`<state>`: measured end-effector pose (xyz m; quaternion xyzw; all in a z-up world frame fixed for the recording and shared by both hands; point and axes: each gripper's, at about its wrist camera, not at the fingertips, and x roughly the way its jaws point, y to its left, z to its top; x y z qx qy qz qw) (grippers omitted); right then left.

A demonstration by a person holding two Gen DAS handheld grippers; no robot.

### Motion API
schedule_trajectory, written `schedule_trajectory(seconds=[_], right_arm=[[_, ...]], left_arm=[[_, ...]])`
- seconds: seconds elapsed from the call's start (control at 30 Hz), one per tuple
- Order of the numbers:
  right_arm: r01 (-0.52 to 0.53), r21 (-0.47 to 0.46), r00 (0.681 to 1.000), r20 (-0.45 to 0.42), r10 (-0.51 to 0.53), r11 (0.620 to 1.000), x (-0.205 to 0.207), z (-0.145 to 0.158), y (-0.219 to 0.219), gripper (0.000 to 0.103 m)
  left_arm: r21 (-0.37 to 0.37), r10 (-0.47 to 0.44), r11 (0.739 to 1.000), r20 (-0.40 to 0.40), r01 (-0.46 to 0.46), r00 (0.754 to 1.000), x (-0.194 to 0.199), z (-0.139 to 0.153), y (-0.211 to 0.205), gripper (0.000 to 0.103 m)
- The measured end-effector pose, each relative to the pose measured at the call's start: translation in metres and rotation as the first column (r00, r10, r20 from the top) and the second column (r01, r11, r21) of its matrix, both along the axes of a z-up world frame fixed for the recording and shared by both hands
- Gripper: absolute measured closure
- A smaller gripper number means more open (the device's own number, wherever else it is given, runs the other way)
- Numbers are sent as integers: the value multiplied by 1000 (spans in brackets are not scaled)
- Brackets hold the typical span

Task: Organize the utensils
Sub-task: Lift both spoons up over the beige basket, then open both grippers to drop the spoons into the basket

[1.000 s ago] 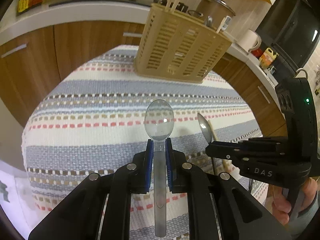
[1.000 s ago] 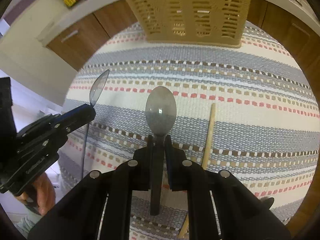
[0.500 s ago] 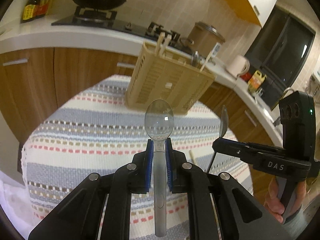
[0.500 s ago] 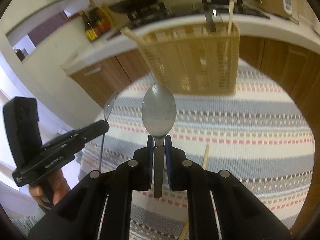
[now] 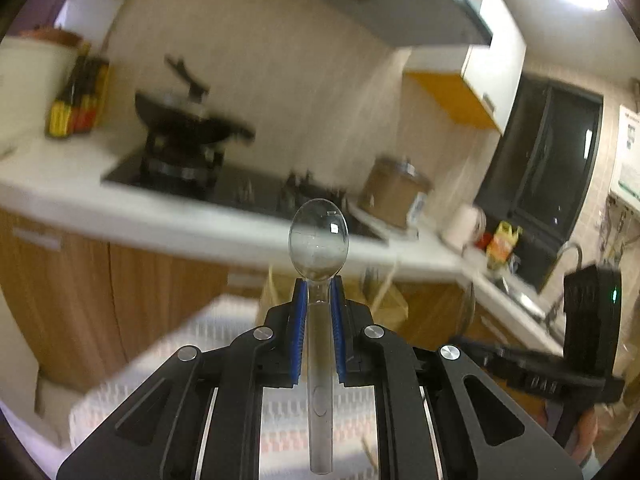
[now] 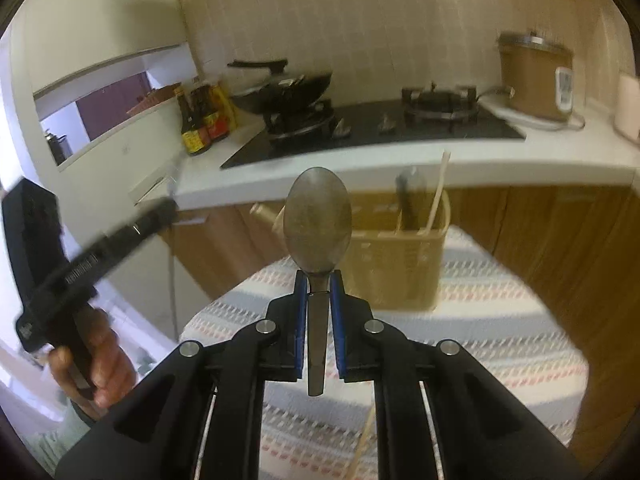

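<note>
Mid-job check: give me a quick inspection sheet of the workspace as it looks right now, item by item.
Surface: striped cloth covers the table.
Job's things: clear spoon in the left hand-held gripper; metal spoon in the right hand-held gripper; beige utensil basket stands on the cloth, already holding a dark-handled utensil and a chopstick.
Clutter: one chopstick lies loose on the cloth.
Grippers: both shut on their spoon handles, bowls pointing up and forward, raised above the table.
Cables: white cord by the rice cooker.
Surroundings: hob with wok, sauce bottles, wooden cabinets; the left view is motion-blurred.
</note>
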<state>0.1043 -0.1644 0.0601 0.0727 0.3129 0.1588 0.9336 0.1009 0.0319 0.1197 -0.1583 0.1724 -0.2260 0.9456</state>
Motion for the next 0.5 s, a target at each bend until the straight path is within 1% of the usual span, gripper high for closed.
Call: schedule_trajectory(seconds=[0.07, 0.1, 0.2, 0.23, 0.37, 0.43, 0.5], right_arm=[[4, -1, 1000, 24, -4, 1000, 8, 8, -5, 93], [6, -2, 999, 35, -6, 1000, 12, 11, -6, 93], [51, -45, 996, 78, -48, 998, 24, 22, -11, 93], [56, -46, 995, 85, -52, 997, 27, 24, -13, 93], [92, -31, 990, 115, -88, 995, 43, 36, -27, 93], [113, -18, 985, 133, -109, 993, 53, 42, -35, 93], [126, -9, 982, 146, -124, 992, 60, 45, -40, 93]], left_arm=[[-36, 25, 999, 59, -23, 998, 7, 17, 1, 93], [-66, 36, 997, 88, -30, 995, 13, 25, 2, 93], [-124, 65, 991, 138, -47, 988, 26, 40, 5, 93], [-146, 77, 988, 150, -55, 986, 33, 44, 4, 93], [-240, 96, 969, 164, -55, 982, 63, 44, 3, 93], [-252, 96, 966, 161, -53, 982, 78, 41, -3, 93], [-250, 77, 968, 151, -37, 986, 94, 35, -6, 93]])
